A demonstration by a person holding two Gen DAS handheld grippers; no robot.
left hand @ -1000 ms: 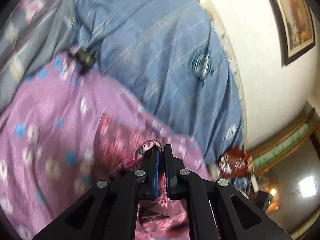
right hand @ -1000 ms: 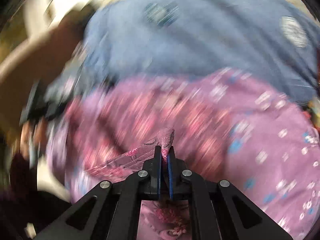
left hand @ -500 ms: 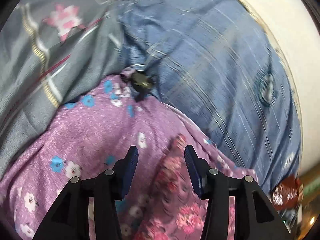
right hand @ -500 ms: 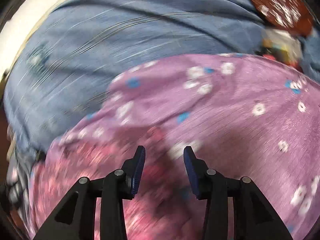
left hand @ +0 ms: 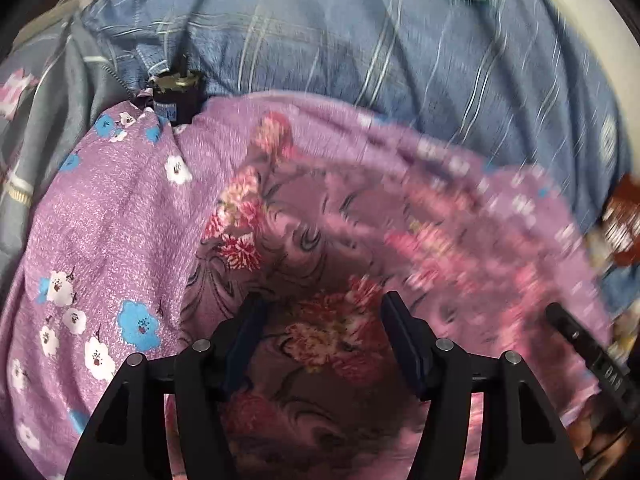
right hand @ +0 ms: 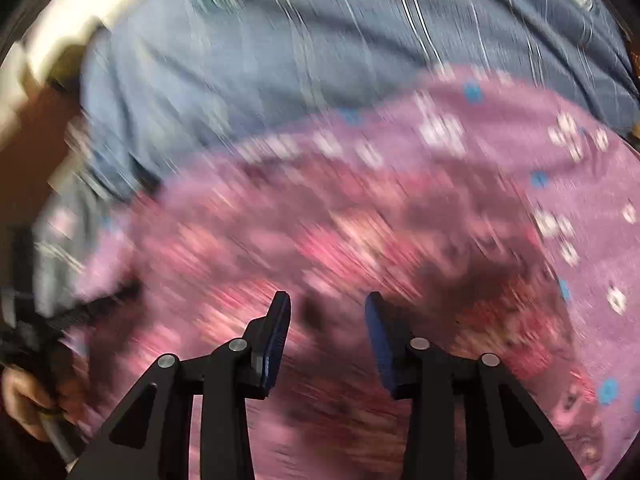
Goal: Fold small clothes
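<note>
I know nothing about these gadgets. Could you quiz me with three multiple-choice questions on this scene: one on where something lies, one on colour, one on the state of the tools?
1. The small dark box lies:
A. at the purple sheet's far edge
B. between the left tool's fingers
C. on the wall

2. The flowers on the purple sheet are:
A. yellow and green
B. white and blue
C. black

3. The left tool and right tool are:
A. both open, empty
B. both clamped on cloth
C. one open, one shut

Answers: A, it sits against the blue blanket; B, petals show it; A, gaps show the floral garment lying free.
</note>
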